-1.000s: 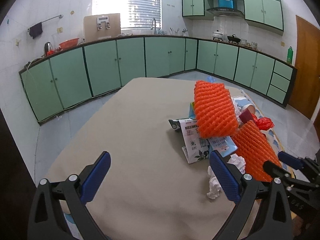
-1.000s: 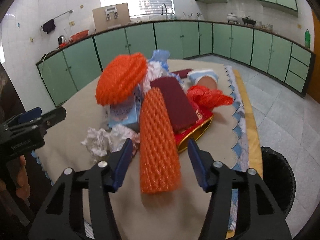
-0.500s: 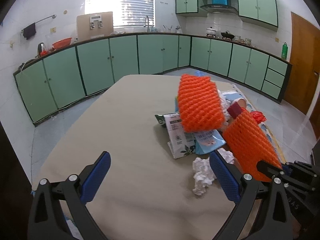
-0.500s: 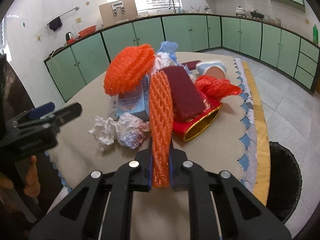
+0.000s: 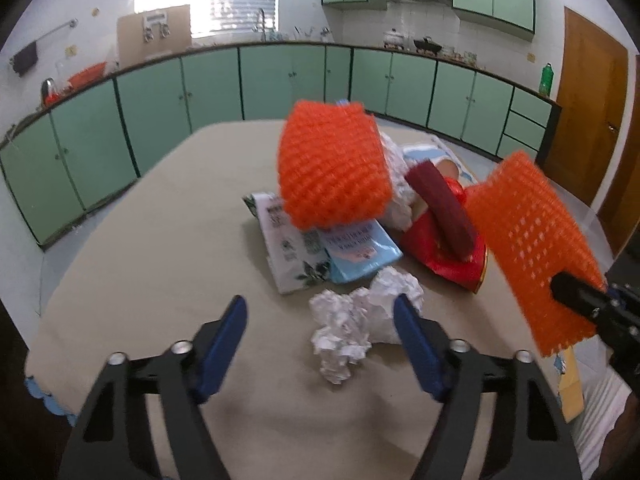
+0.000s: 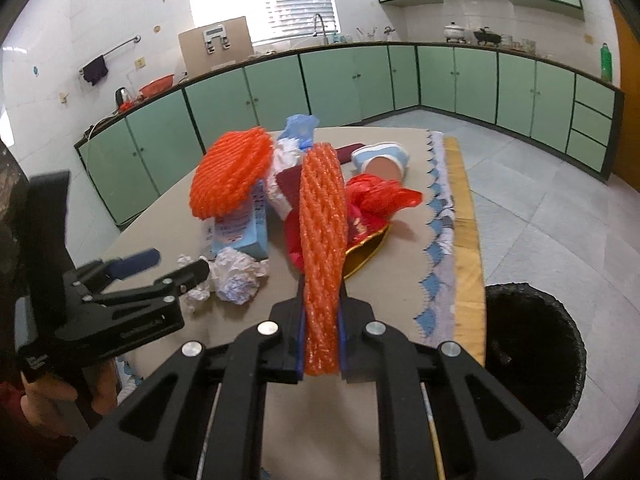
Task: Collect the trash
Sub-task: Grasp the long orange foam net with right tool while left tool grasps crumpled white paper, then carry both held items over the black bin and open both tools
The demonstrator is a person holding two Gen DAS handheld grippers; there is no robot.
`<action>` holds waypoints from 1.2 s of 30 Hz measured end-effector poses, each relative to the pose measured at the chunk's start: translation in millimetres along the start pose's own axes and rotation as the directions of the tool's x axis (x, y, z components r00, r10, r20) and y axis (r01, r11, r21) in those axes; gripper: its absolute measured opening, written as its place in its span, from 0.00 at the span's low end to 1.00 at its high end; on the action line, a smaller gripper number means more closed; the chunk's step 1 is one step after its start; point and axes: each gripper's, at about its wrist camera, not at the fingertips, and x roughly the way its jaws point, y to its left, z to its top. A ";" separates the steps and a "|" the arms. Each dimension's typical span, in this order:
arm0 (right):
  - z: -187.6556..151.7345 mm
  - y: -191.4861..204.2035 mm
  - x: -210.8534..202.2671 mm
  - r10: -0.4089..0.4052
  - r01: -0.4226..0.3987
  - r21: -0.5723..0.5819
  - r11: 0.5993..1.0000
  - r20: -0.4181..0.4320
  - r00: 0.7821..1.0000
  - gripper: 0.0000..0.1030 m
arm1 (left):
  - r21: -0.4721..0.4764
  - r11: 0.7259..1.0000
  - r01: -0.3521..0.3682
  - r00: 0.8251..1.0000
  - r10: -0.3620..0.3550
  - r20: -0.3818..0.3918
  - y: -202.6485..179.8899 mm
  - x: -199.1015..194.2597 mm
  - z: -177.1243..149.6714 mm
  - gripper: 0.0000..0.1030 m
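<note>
1. The right gripper (image 6: 320, 344) squeezed tight on an orange foam net (image 6: 322, 248), held up in the middle of the frame.
2. The left gripper (image 5: 320, 336) was partly open and had just been closing, with crumpled white paper (image 5: 356, 328) between its blue pads, not yet pinched.
3. A black bin (image 6: 536, 360) sat at the lower right.
</note>
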 end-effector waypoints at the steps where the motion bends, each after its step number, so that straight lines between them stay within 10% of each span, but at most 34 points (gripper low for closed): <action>1: 0.0 -1.8 -0.5 -0.003 0.003 0.004 1.000 0.001 1.000 0.10 | 0.001 1.000 0.007 1.000 -0.007 -0.014 -1.4 3.3 -1.0 0.55; 4: 0.2 -5.9 -2.4 -0.011 0.011 0.011 1.000 0.004 1.000 0.10 | -0.005 0.999 0.051 0.997 -0.051 -0.050 -4.2 9.8 -5.8 0.23; 7: 0.7 -8.4 -5.1 -0.015 0.015 0.019 1.000 0.010 1.000 0.11 | 0.011 0.999 0.046 0.998 -0.045 -0.045 -7.3 6.7 -7.7 0.16; 21: 9.3 -41.1 -40.8 -0.089 0.082 0.082 0.993 0.085 0.992 0.11 | 0.045 0.993 0.113 0.991 -0.115 0.061 -28.1 -41.7 24.5 0.13; 36: -12.5 -146.3 -80.4 -0.321 0.289 0.245 0.926 0.106 0.941 0.11 | 0.228 0.923 0.311 0.939 -0.336 0.078 -167.9 -18.7 57.7 0.13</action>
